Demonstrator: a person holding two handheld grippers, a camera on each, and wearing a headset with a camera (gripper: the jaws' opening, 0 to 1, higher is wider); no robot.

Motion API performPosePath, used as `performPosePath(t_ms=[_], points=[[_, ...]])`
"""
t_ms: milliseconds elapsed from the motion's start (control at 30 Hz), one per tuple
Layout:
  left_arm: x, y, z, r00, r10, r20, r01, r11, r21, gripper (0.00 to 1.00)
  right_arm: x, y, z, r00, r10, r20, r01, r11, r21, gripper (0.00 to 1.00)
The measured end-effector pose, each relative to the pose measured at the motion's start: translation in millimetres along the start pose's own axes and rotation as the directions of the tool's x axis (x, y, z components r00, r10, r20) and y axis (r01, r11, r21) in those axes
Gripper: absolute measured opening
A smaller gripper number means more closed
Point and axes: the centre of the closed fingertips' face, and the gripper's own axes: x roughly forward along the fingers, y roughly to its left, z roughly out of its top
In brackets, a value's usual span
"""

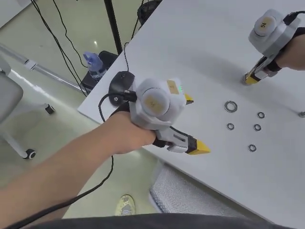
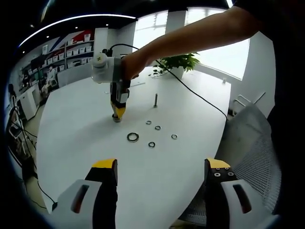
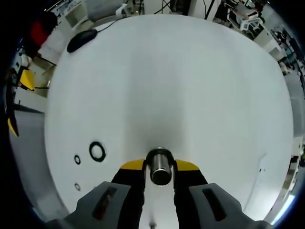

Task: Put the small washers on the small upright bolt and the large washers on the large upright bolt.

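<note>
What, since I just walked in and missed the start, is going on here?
A person works at a white table with a handheld gripper in each hand. The right gripper has its fingers closed around the large bolt, which stands upright. The left gripper hovers open at the table's near edge, holding nothing. One large washer and four small washers lie loose on the table. The small bolt stands upright beyond them.

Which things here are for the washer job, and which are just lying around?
For the job: large bolt, between the jaws of the right gripper; small bolt; large washer; four small washers.
Just lying around: black mouse; blue bottle; green plant.
</note>
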Motion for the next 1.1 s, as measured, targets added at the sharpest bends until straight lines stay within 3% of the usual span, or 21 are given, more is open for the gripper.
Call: performPosePath(t_ms=[233,600,1100], points=[[1.7,1.7,-2.5,0.9998,0.008,-0.016,-0.008,1.0,0.001,0.77,2.9,-7.5,1.9,1.0,0.001,0.001,-0.001,1.0,0.001,0.22],[6.5,-0.2,0.7,0.9998,0.0,-0.021,0.0,1.0,0.009,0.79,6.3,-9.1,0.4,0.9999,-0.012,0.001,0.012,1.0,-0.002,0.23],[3.9,-2.7,-3.5,0.9997,-0.004,-0.023,0.004,1.0,0.012,0.78,5.4,-6.9,-0.1,0.9997,-0.019,0.014,0.02,0.999,-0.048,0.25]])
